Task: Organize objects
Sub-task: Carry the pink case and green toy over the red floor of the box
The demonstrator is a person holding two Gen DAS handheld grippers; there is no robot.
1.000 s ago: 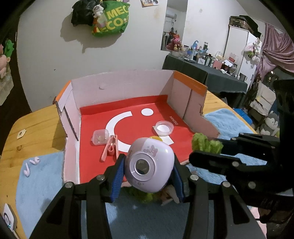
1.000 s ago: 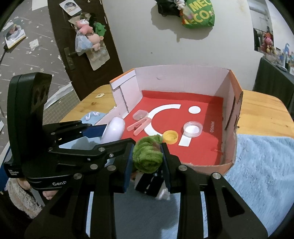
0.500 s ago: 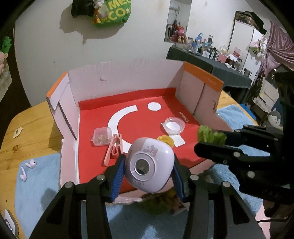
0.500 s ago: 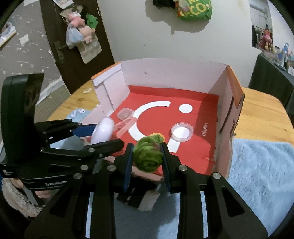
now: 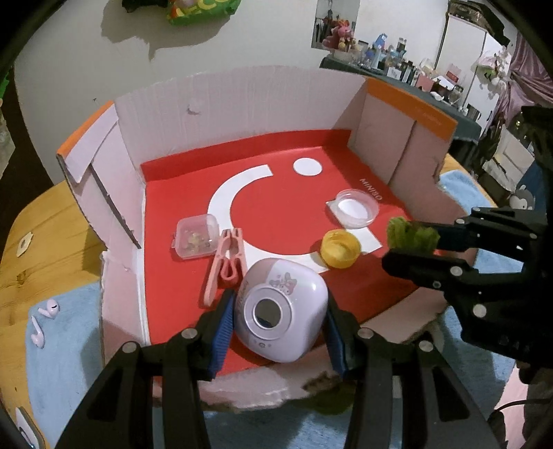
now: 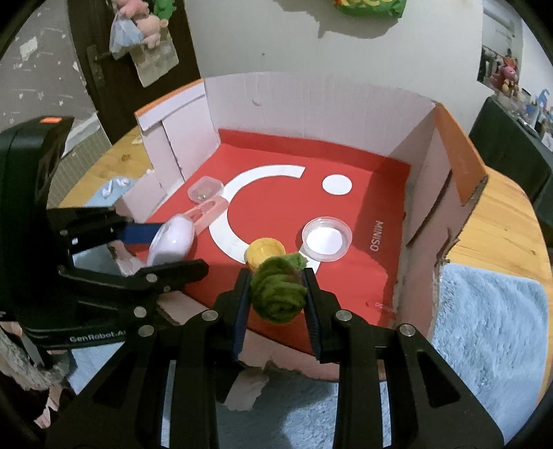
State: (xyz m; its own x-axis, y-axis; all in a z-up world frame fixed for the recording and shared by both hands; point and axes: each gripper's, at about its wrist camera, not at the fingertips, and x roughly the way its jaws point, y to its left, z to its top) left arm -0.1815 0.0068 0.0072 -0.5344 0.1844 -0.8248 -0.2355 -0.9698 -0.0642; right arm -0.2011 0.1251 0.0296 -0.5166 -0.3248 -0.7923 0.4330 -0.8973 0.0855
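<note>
Red floor of the cardboard box (image 5: 193, 114) fills most of both views, printed with a white arc and dot; pale walls, orange strips on the top edges, near wall torn and ragged. My left gripper (image 5: 276, 323) is clamped on a lilac toy camera (image 5: 281, 312), blue pads pressing its sides, held over the front of the box floor. My right gripper (image 6: 276, 293) is closed tight on a green fuzzy ball (image 6: 278, 292), also over the box's near edge, to the right of the left one.

Lying in the box: a pink clothes peg (image 5: 224, 266) just beside a small clear case (image 5: 196, 236) with bits inside, a yellow cap (image 5: 340, 248), and a clear round lid (image 5: 356, 208) near the right wall.

Box sits on a wooden table (image 6: 504, 221). Blue fluffy cloth (image 6: 490, 331) covers the table in front and to both sides. Two white earbuds (image 5: 43, 321) lie on the cloth left of the box. Something green under the front wall, maybe more fuzzy stuff, too blurred to tell.

Room: white wall behind with a green bag (image 6: 369, 7) hanging, dark door (image 6: 86, 51) with plush toys hung on it at left, cluttered dark side table (image 5: 397, 74) far right.
</note>
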